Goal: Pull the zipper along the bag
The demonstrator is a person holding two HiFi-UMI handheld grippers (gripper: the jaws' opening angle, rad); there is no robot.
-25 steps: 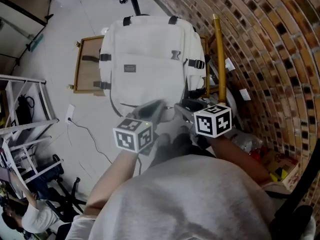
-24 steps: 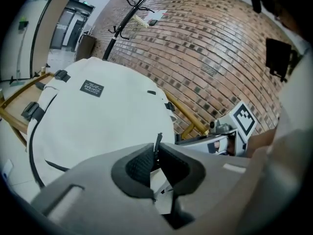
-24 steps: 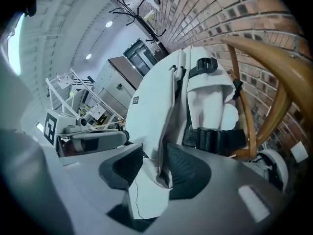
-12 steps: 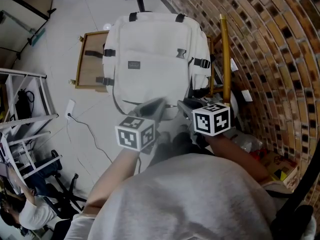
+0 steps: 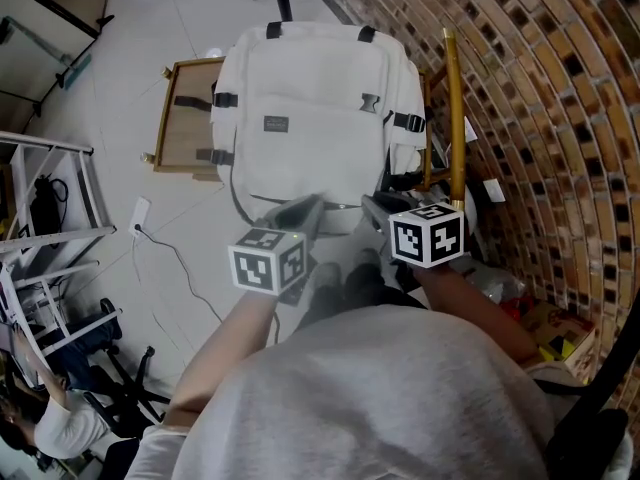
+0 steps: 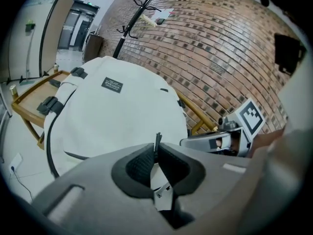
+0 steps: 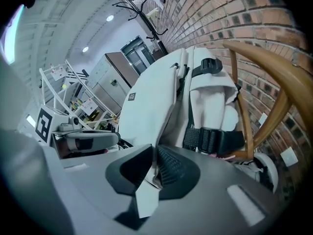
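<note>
A white backpack (image 5: 315,118) lies on a wooden frame, its bottom end toward me. My left gripper (image 5: 312,208) sits at that near edge. In the left gripper view it (image 6: 157,148) is shut on a thin dark zipper pull (image 6: 157,140), which sticks up between the pads with a white tab below. My right gripper (image 5: 372,208) is just to its right. Its jaws (image 7: 154,163) have just been closing and now pinch a white fabric tab (image 7: 146,195) at the backpack's (image 7: 151,97) edge. The zipper track itself is hidden behind the grippers.
A wooden frame (image 5: 185,118) carries the bag. A yellow wooden rail (image 5: 455,118) and a curved brick wall (image 5: 560,88) stand close on the right. A black strap with a buckle (image 7: 215,141) hangs on the bag's side. A metal shelf (image 5: 50,248) and a floor cable (image 5: 175,258) are on the left.
The right gripper's jaws have drawn together at the bag's near edge. The left gripper has shifted slightly, still holding. The bag sits a bit lower and more to the right in the head view.
</note>
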